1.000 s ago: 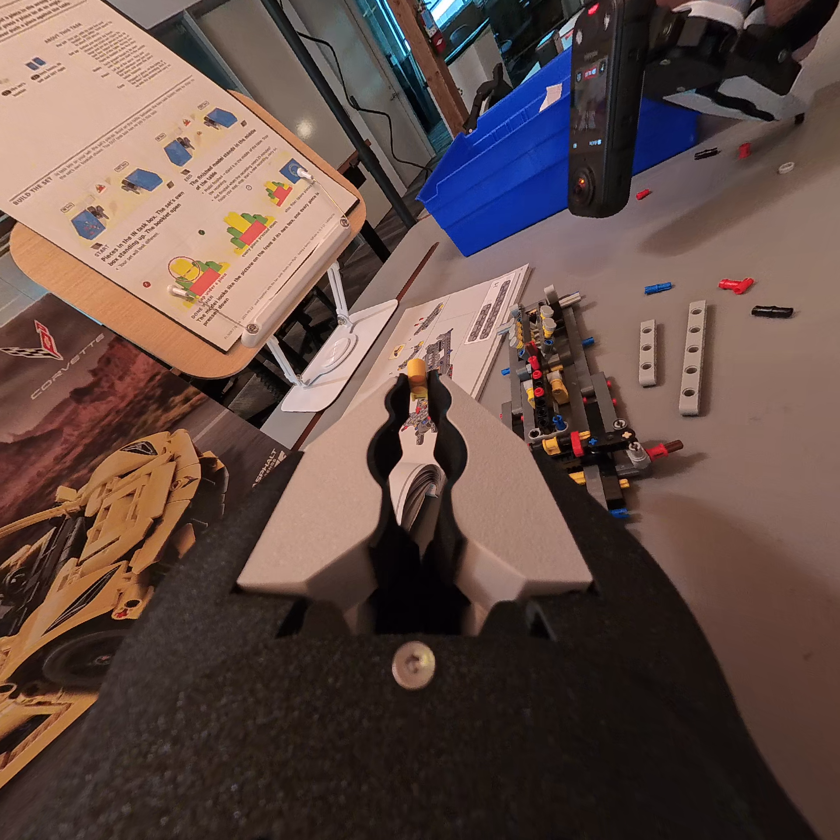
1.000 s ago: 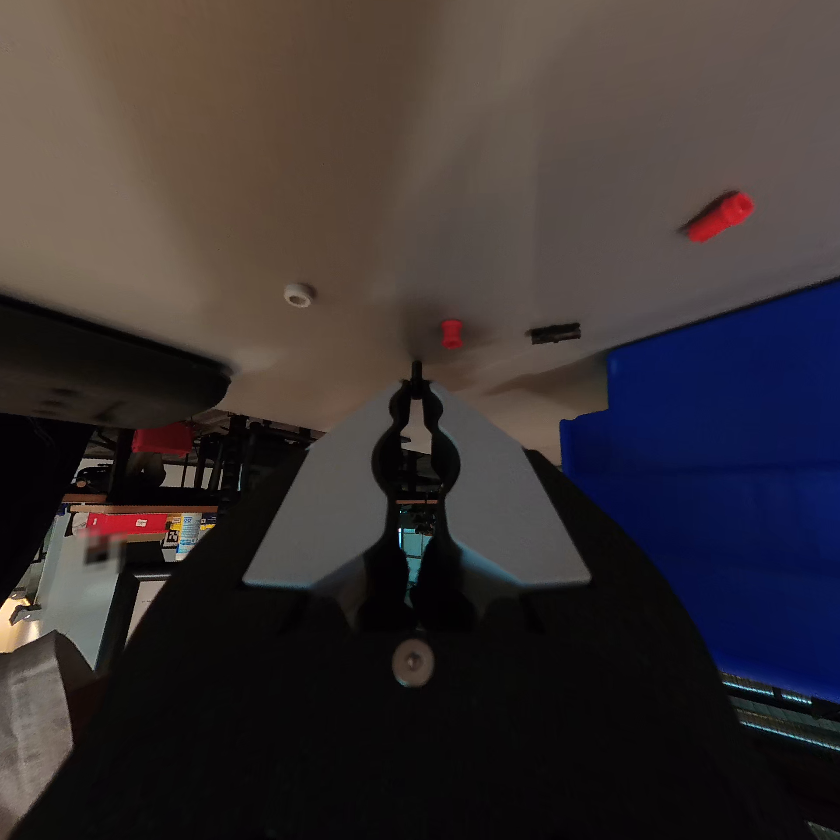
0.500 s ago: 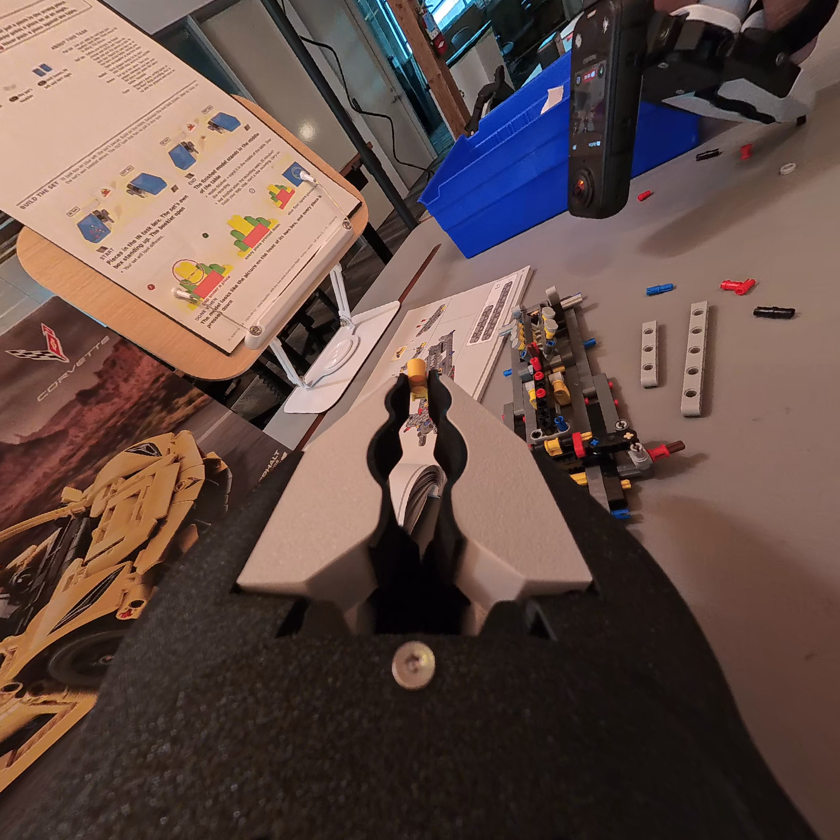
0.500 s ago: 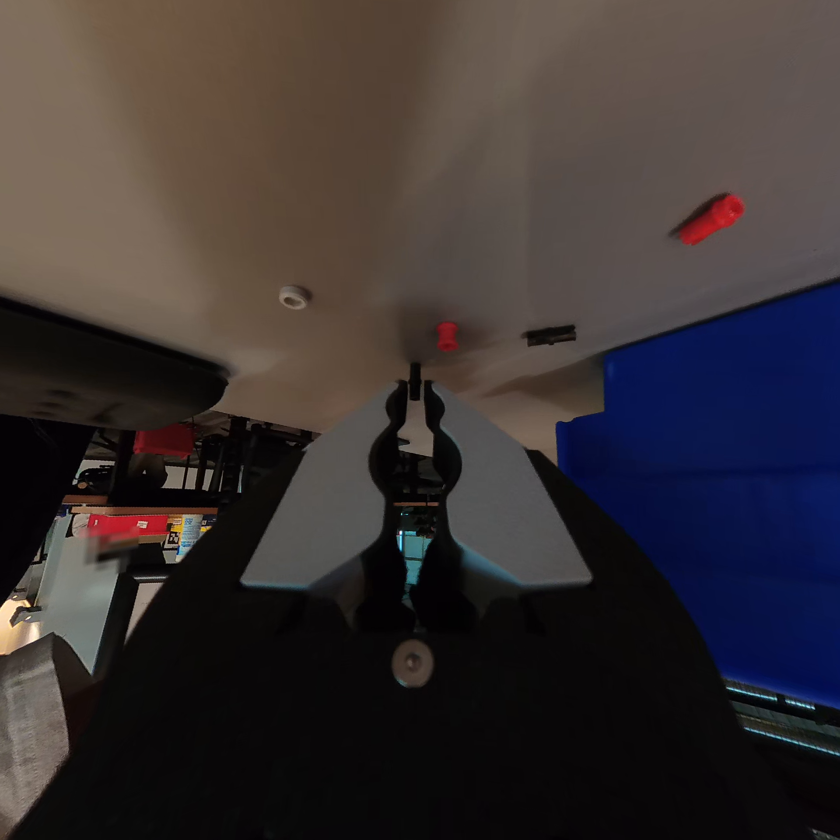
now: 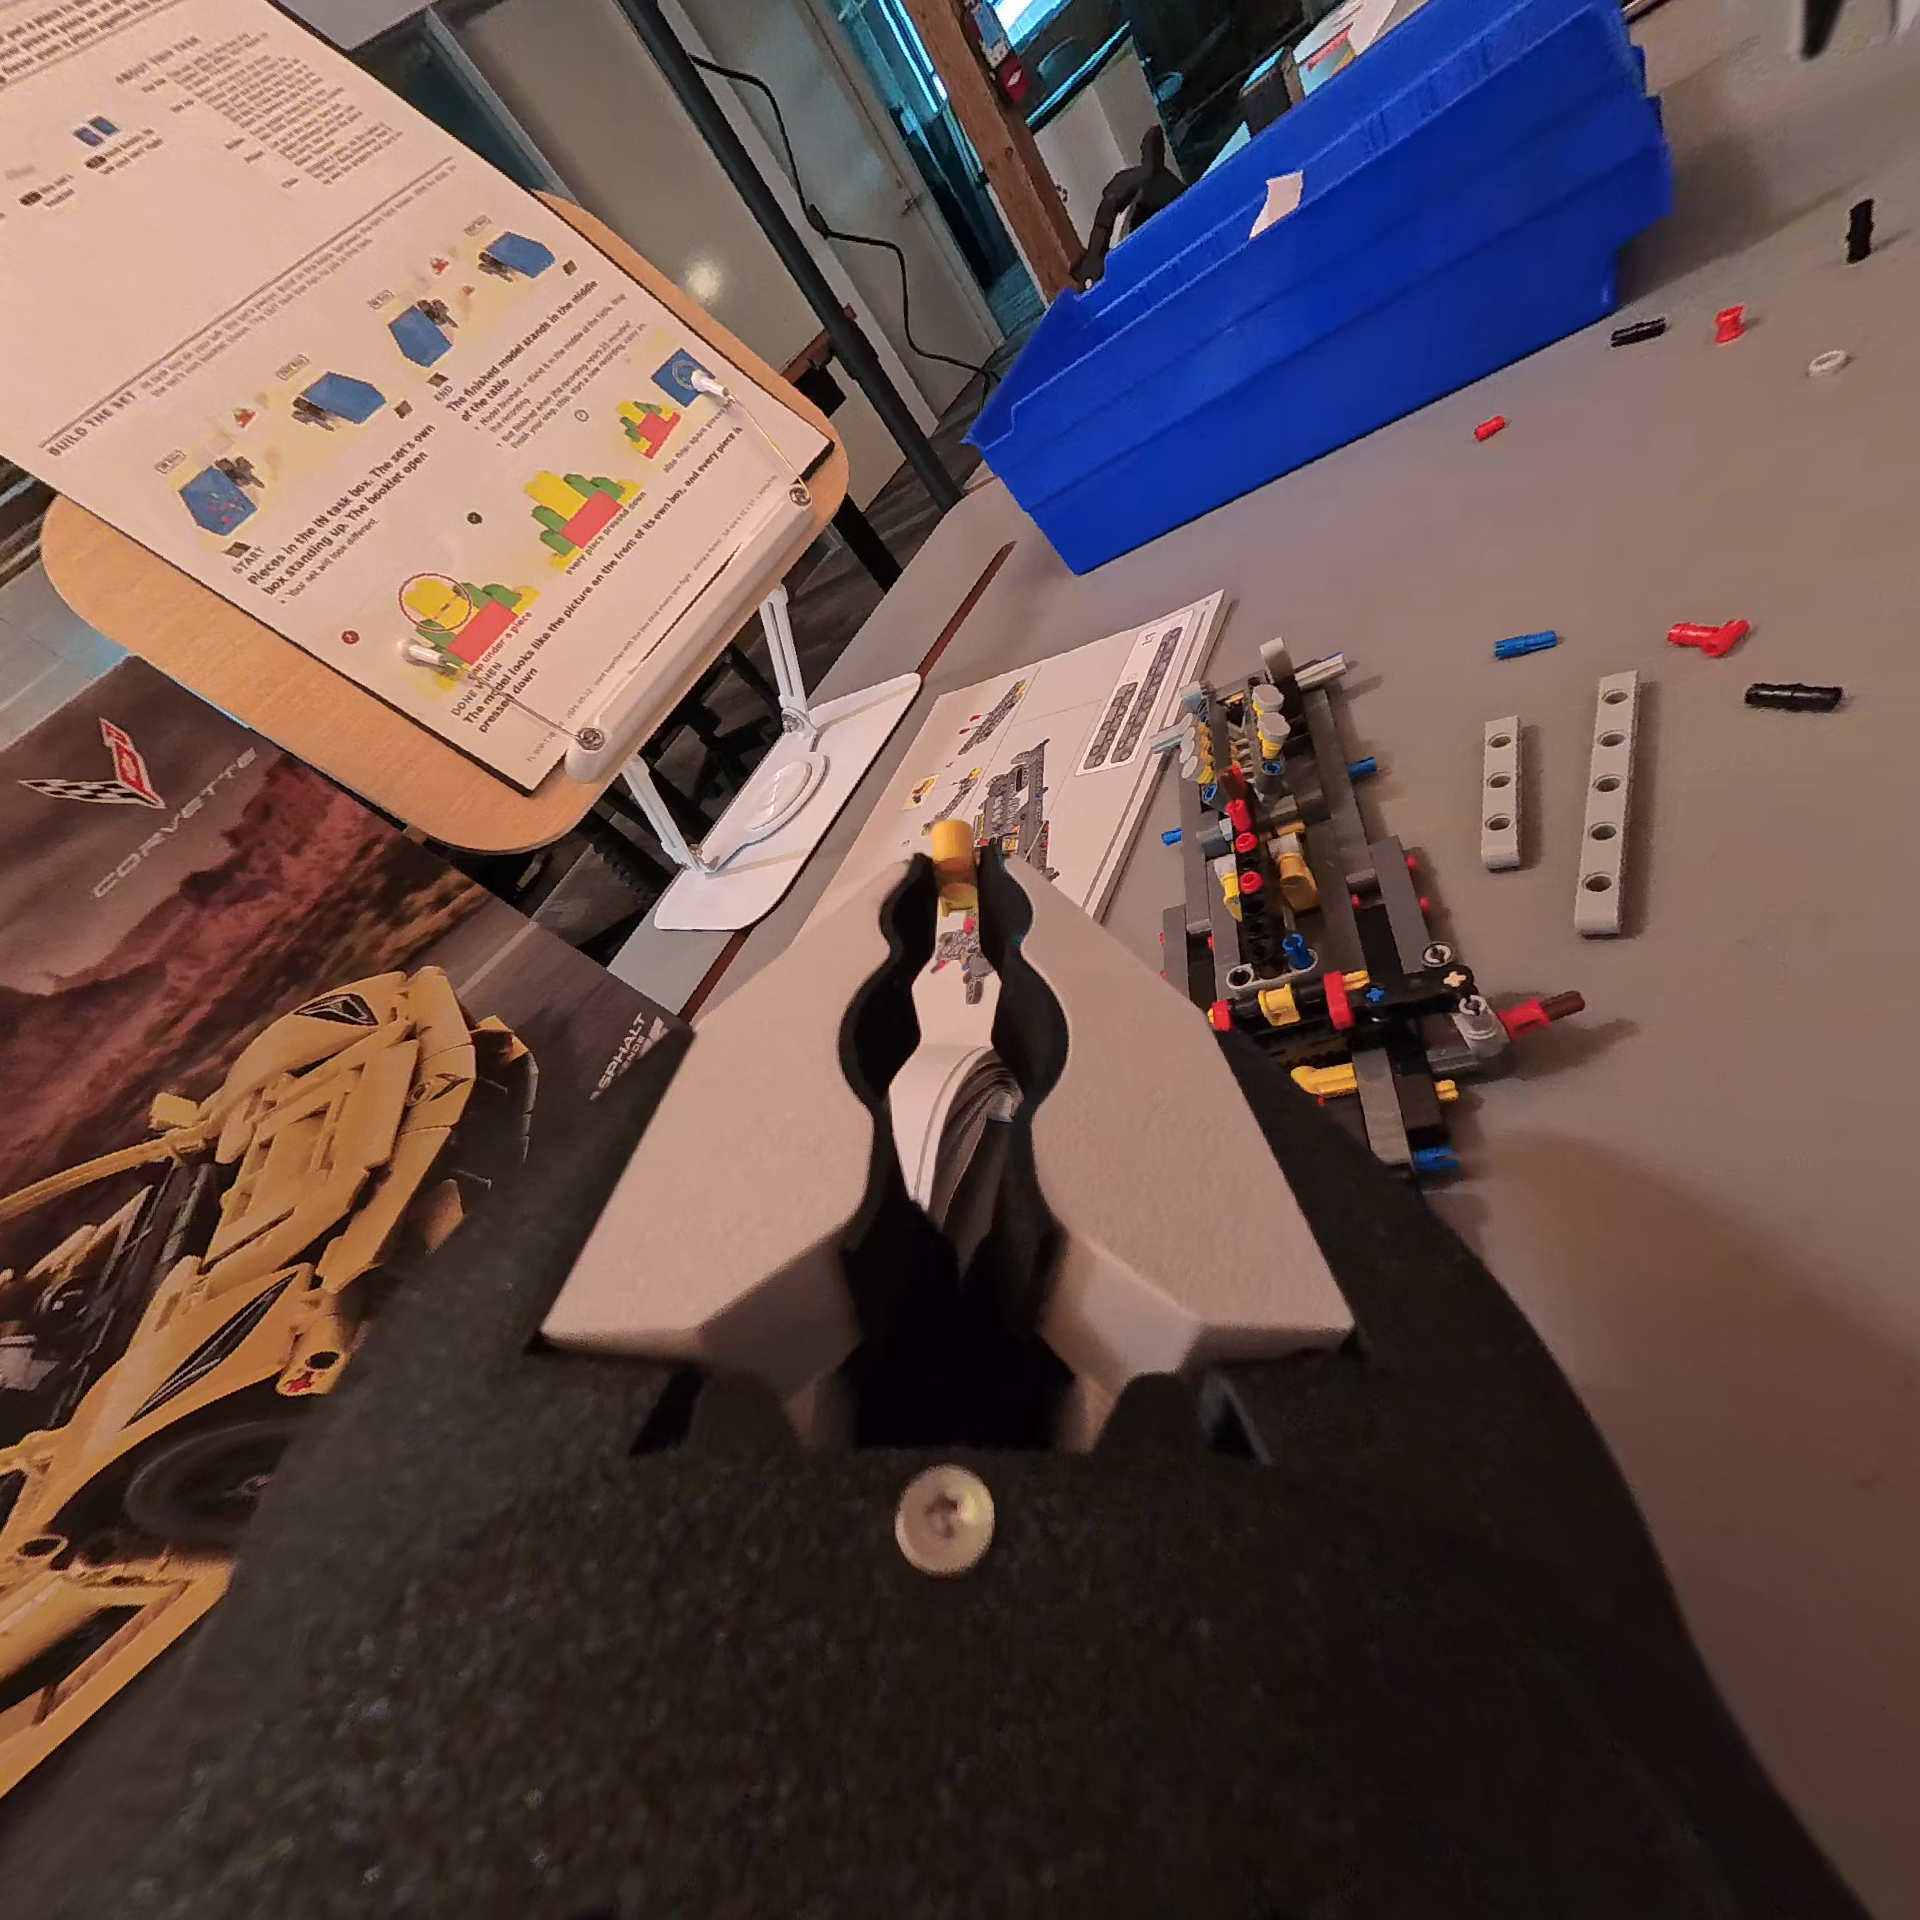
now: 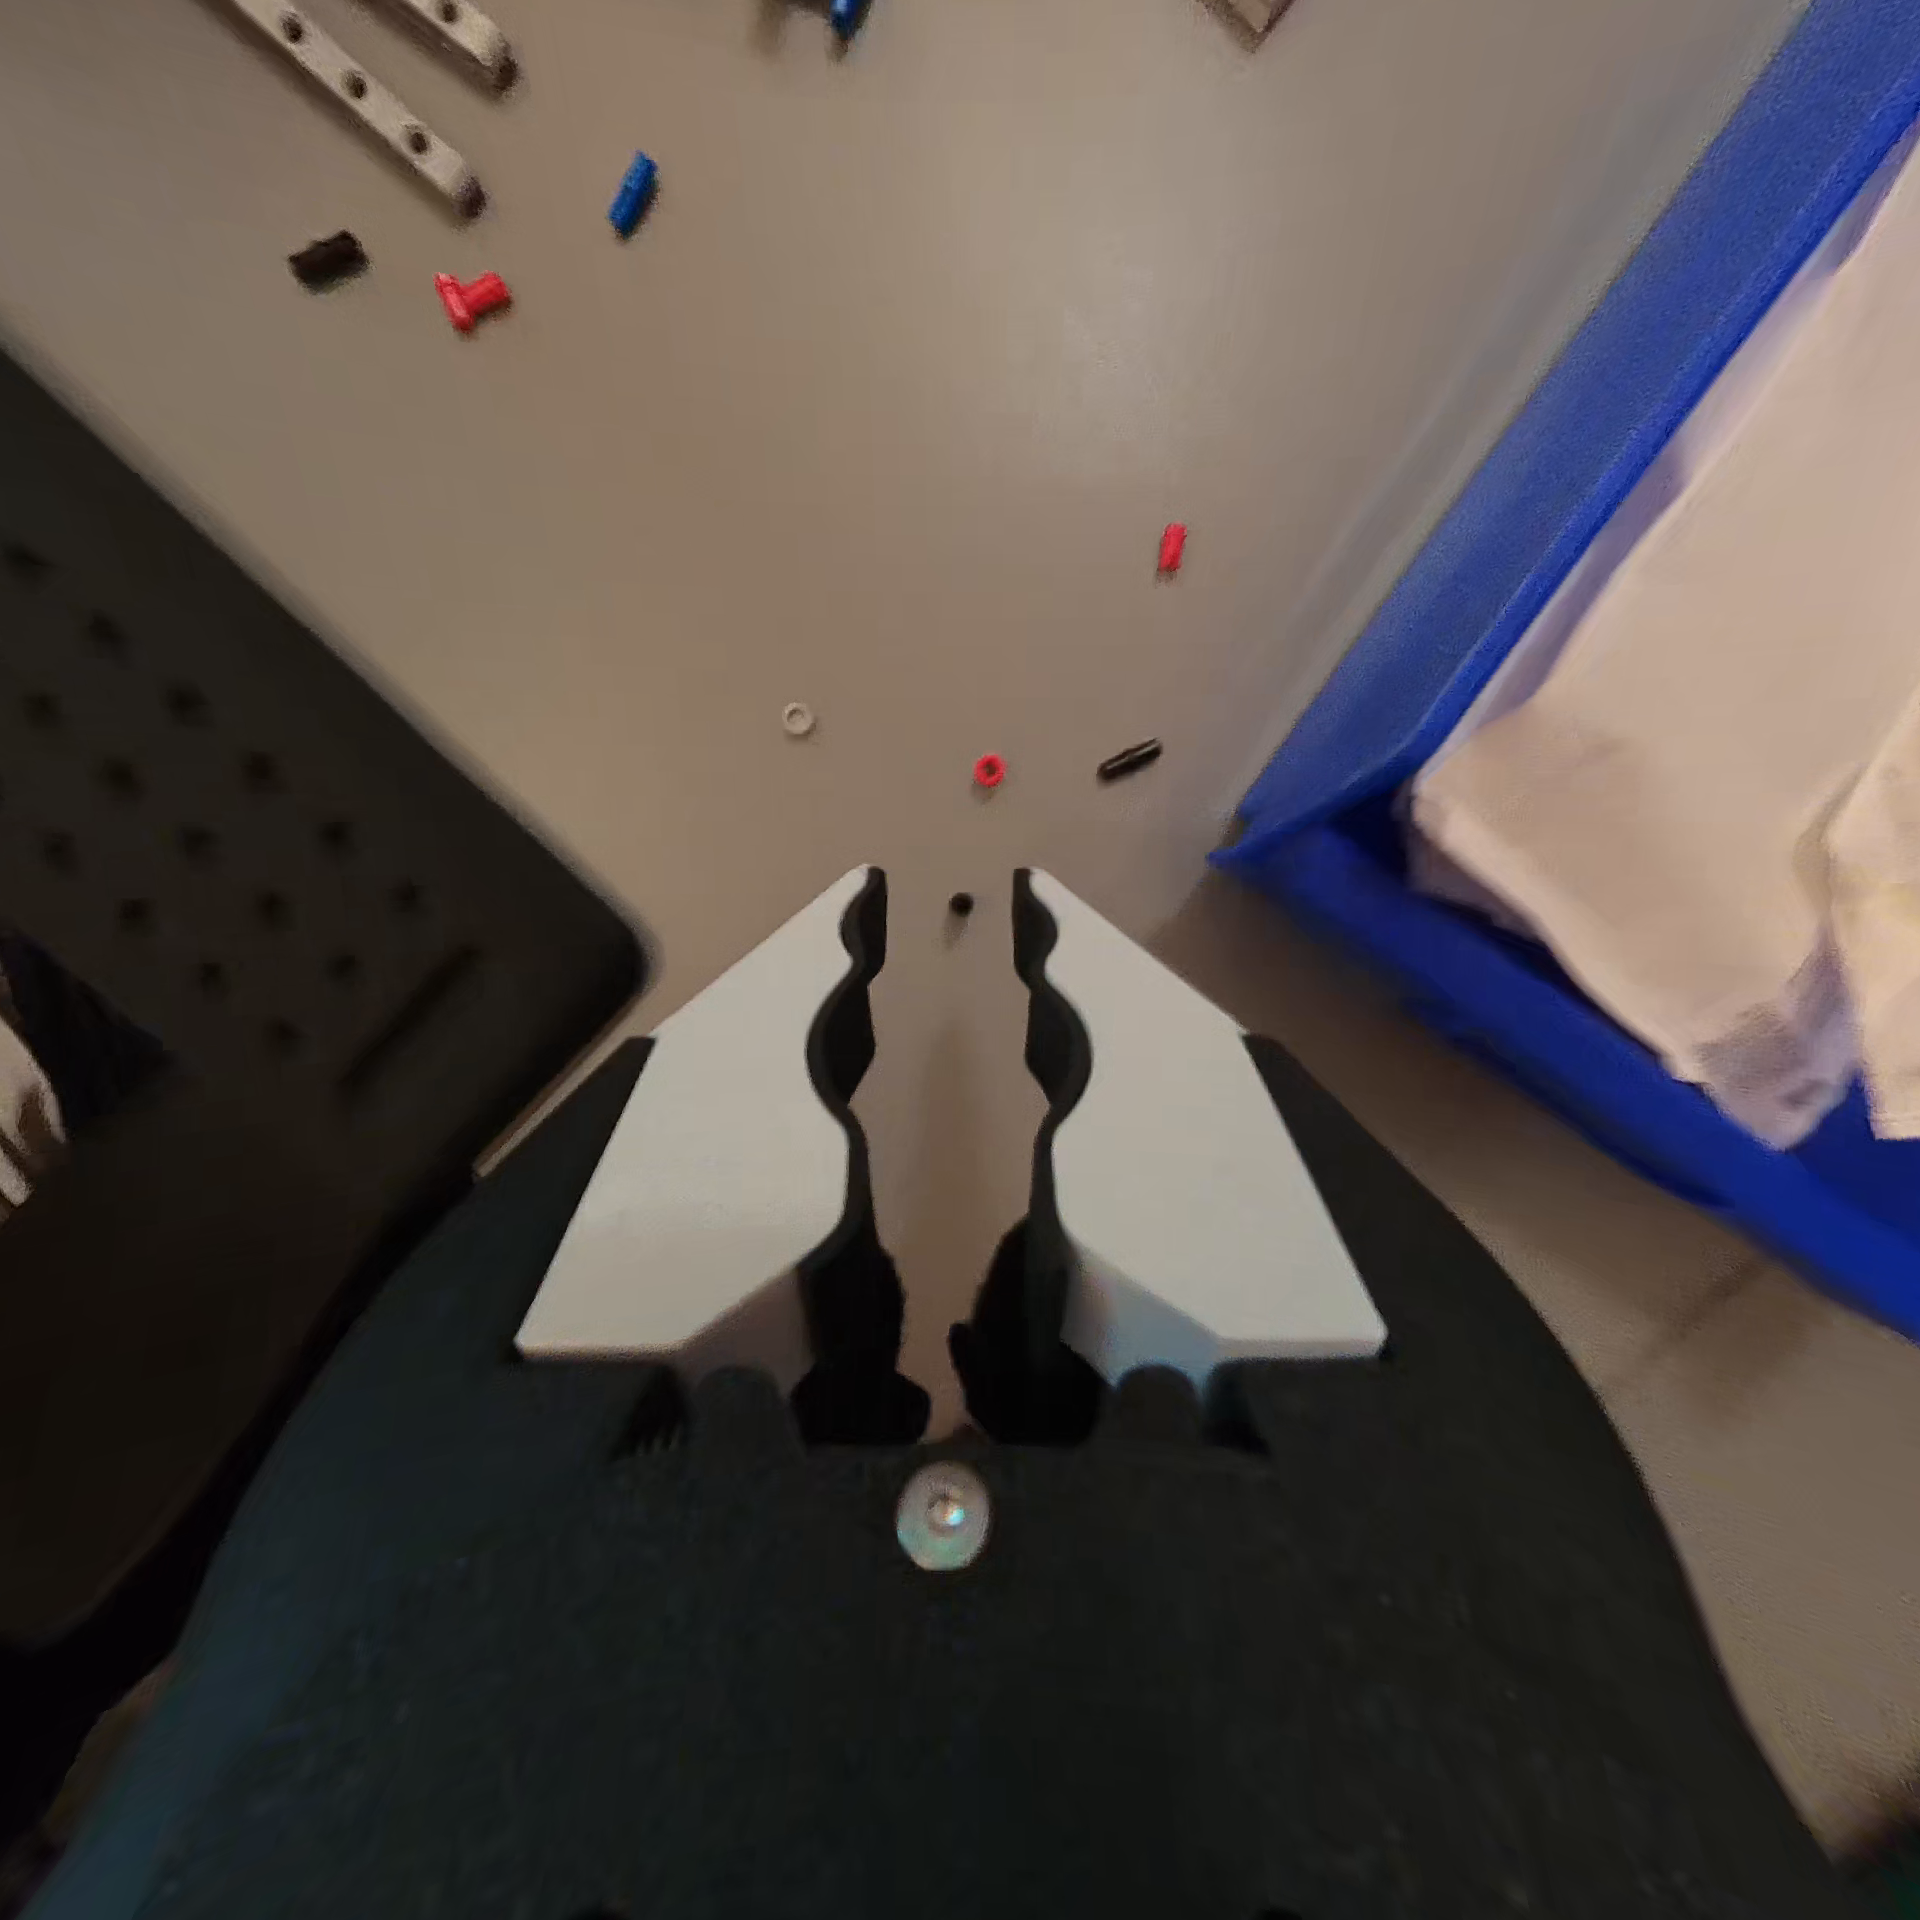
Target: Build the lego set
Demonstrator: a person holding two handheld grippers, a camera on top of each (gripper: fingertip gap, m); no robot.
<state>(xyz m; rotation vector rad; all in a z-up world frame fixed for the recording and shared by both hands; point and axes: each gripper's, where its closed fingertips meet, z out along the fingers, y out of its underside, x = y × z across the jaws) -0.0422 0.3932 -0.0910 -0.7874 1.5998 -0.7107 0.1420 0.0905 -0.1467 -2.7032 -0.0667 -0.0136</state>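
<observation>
My left gripper (image 5: 954, 878) is shut on a small yellow piece (image 5: 951, 844) and holds it above the open booklet (image 5: 1049, 758). The partly built dark grey chassis (image 5: 1309, 935) lies on the grey table to its right. My right gripper (image 6: 949, 891) is open above the table. A small black pin (image 6: 959, 904) stands on end on the table between its fingertips, touching neither. The same pin shows upright far off in the left wrist view (image 5: 1860, 229).
Loose parts lie about: red bush (image 6: 988, 770), black pin (image 6: 1127, 758), white ring (image 6: 797, 718), red pin (image 6: 1171, 548), blue pin (image 5: 1524, 644), two grey beams (image 5: 1608, 800). A blue bin (image 6: 1538, 540) stands right, a black mat (image 6: 208, 883) left. The set's box (image 5: 208, 1039) and instruction stand (image 5: 416, 416) are left.
My right gripper has opened, let go of the black pin, and risen to look down on the table; it has left the left wrist view. The left gripper has stayed still.
</observation>
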